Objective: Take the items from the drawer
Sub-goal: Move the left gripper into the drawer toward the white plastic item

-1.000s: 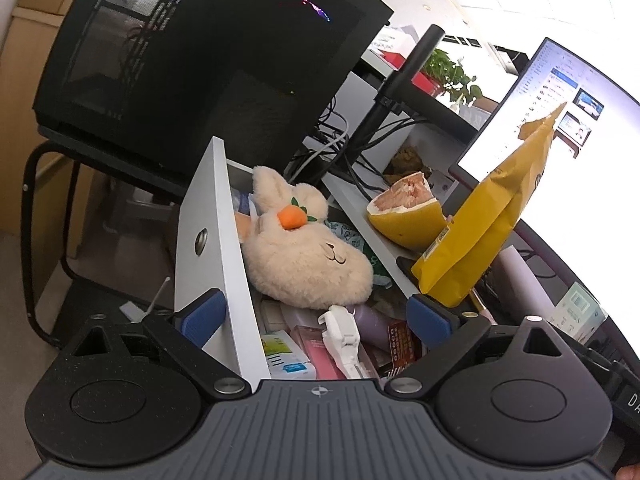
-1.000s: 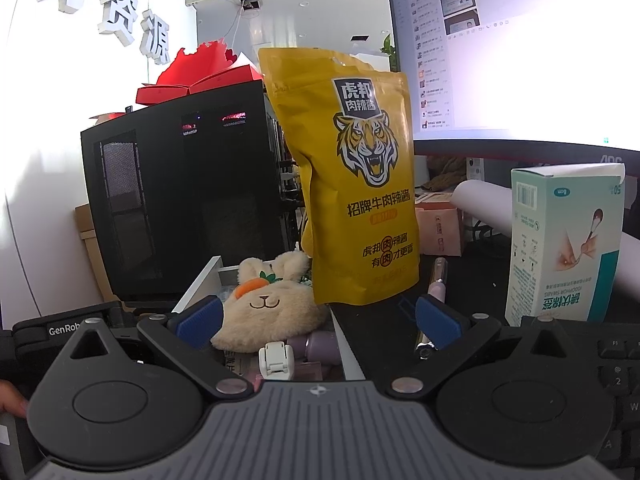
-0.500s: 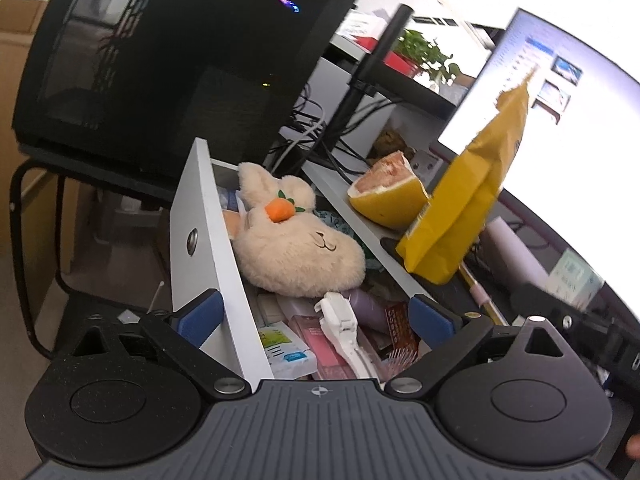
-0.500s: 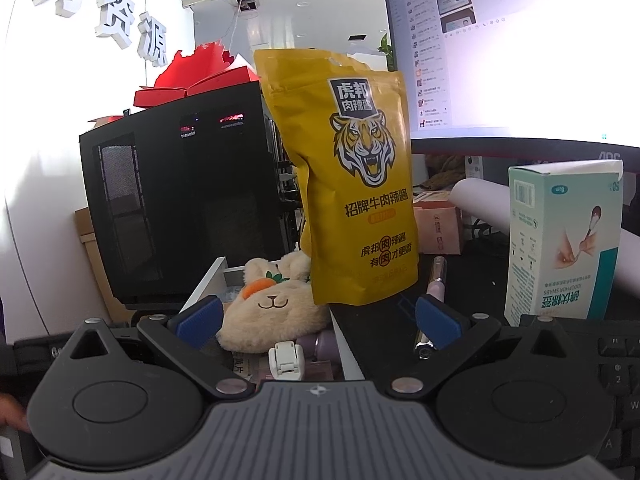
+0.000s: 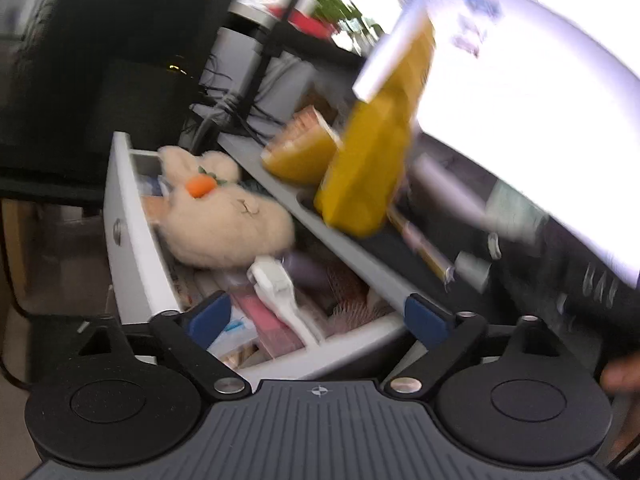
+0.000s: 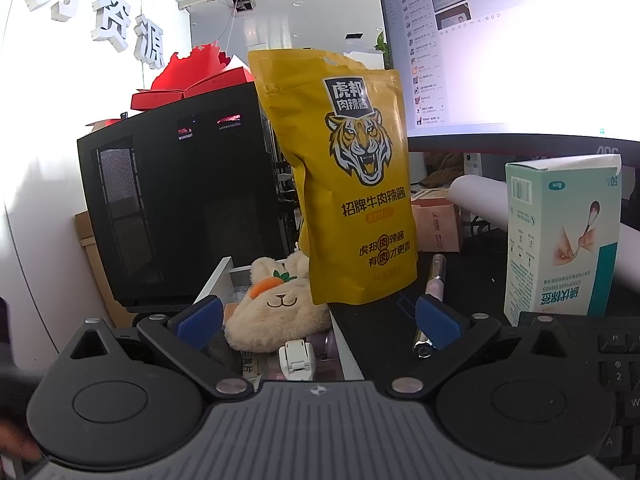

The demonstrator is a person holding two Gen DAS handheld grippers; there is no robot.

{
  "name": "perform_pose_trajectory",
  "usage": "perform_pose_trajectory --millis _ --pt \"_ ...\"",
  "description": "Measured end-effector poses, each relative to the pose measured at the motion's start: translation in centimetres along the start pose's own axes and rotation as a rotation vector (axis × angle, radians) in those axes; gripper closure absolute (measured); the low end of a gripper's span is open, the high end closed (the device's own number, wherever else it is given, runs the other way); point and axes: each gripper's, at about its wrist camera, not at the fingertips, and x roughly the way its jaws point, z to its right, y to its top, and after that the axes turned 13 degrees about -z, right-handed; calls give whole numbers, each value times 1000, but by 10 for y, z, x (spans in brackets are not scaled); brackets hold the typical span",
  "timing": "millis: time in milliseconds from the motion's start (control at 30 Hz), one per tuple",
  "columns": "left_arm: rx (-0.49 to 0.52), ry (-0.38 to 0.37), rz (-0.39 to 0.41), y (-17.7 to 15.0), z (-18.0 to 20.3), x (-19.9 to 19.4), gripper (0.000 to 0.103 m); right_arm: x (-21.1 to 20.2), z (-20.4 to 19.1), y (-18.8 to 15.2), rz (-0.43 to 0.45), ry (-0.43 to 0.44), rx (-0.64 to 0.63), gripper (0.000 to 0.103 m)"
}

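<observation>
Left tool (image 5: 318, 316) hangs over the near end of the open drawer (image 5: 132, 240), jaws spread, nothing between the pads; they have just been closing in. View is motion-blurred. Drawer is packed: plush bunny (image 5: 224, 220) with an orange carrot on its head fills the far half, a white plastic clip (image 5: 280, 296) lies just in front of it, touching a purple tube (image 5: 308, 270), with pink packets (image 5: 264, 320) and flat paper items underneath; exact items too blurred to tell. Right tool (image 6: 318, 318) is also spread wide and holds nothing, sitting at the worktop (image 6: 384, 332) edge beside the drawer. On the worktop: yellow tiger pouch (image 6: 352, 184) stands upright right at the drawer-side edge, overhanging the bunny's ears in the right view, so it crowds any approach from that side. A pen (image 6: 430, 304) lies just right of the pouch, near the right pad. Cotton swab box (image 6: 560, 240) stands upright further right, keyboard (image 6: 616, 380) in front of it, monitor (image 6: 520, 40) behind. Cut pomelo half (image 5: 300, 156) sits behind the pouch. Black PC case (image 6: 180, 208) stands beyond the drawer.
</observation>
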Motion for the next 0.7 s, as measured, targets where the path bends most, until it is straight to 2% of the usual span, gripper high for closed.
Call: perform_pose_trajectory --millis 33,67,133,300,467,700 --pt "16 51 15 0 4 -1 17 0 0 0 0 0 1 0" --pt "10 65 37 -1 3 -4 15 0 1 0 1 1 5 0" --pt "-35 41 59 -1 -6 -8 14 0 2 0 1 3 13 0" --pt "-120 163 91 3 -19 -13 12 1 5 1 -4 7 33 0" --pt "-249 150 9 7 -39 -4 12 2 6 2 -9 8 46 0" --pt "-270 120 -18 6 -46 -1 11 2 5 1 -9 8 37 0"
